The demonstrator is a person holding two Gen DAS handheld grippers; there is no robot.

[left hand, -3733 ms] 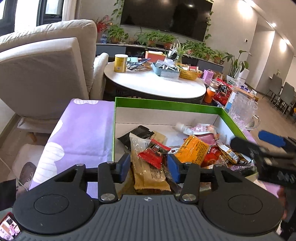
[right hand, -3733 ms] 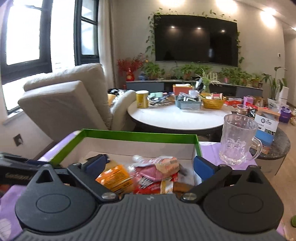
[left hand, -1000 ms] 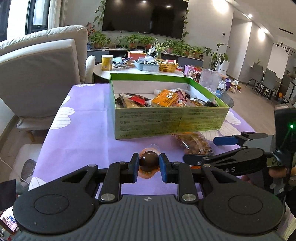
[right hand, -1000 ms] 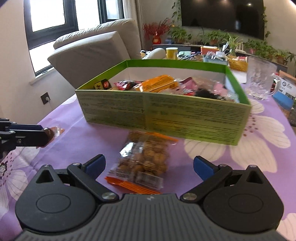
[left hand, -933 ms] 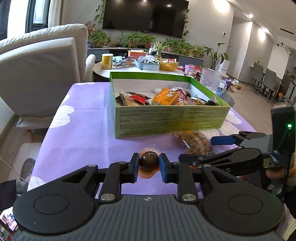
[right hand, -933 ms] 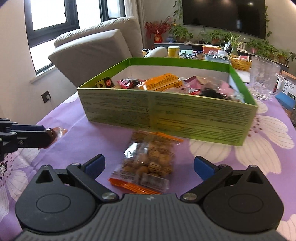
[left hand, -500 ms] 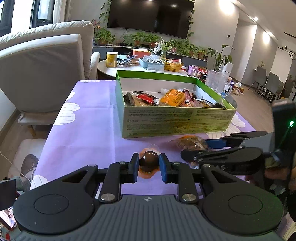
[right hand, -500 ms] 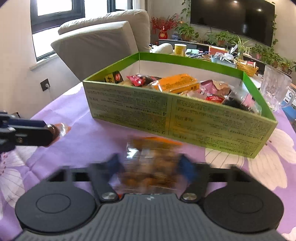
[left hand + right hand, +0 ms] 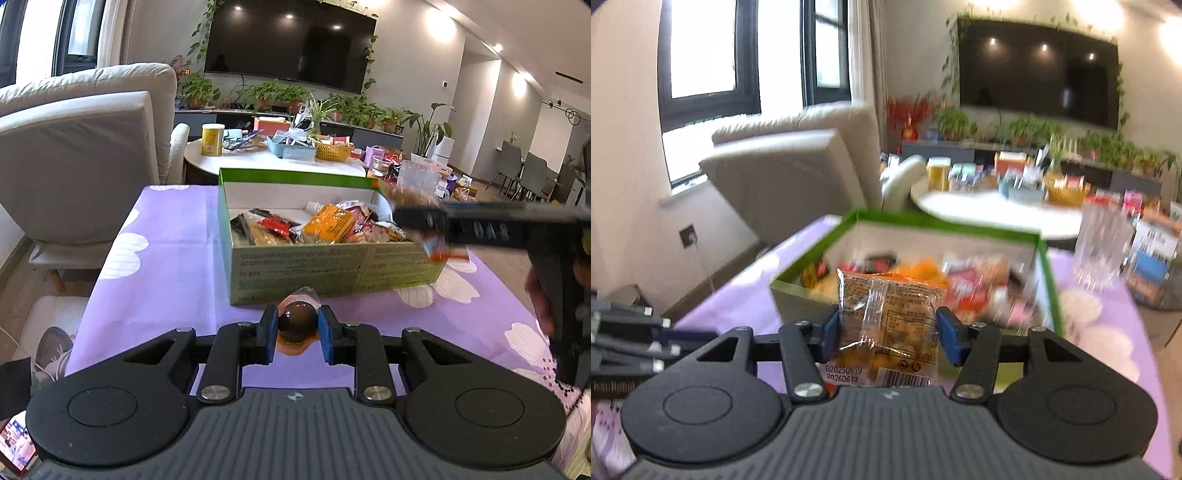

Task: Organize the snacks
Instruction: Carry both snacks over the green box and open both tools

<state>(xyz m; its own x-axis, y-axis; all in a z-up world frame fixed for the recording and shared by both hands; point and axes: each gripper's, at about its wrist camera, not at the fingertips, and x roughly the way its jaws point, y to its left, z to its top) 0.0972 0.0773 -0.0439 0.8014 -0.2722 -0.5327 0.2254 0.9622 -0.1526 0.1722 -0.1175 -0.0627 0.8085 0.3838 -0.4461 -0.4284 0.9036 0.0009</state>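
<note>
Left gripper (image 9: 297, 328) clenched on a small round dark-brown candy in a clear orange-tinted wrapper (image 9: 297, 320), blue pads pressing both sides; it sits low centre of the left wrist view, just in front of the near wall of the green-rimmed open cardboard box (image 9: 332, 264). Right gripper (image 9: 888, 334) is grasping a clear plastic packet of golden-brown nut snacks with printed label and barcode (image 9: 886, 325), packet upright between the blue pads, bottom edge down against the gripper body, top edge overlapping the box's near rim (image 9: 809, 275) in the right wrist view. In the left wrist view the same packet (image 9: 410, 197) shows blurred at centre right, clamped in the right gripper's black fingers (image 9: 424, 221) over the box's right-hand end, clear of the purple flower-print cloth on the tabletop (image 9: 166, 258). Box holds mixed wrapped snacks: orange pack (image 9: 330, 223), red pack (image 9: 275, 224), others piled beside them. Clear ribbed glass mug (image 9: 1102, 247) stands on the cloth right of the box. Beige armchair (image 9: 81, 155) at left of frame, round white table with clutter (image 9: 266, 162) behind the box, dark wall TV (image 9: 291, 48) at top. Right wrist view is motion-blurred, background detail unreadable.
</note>
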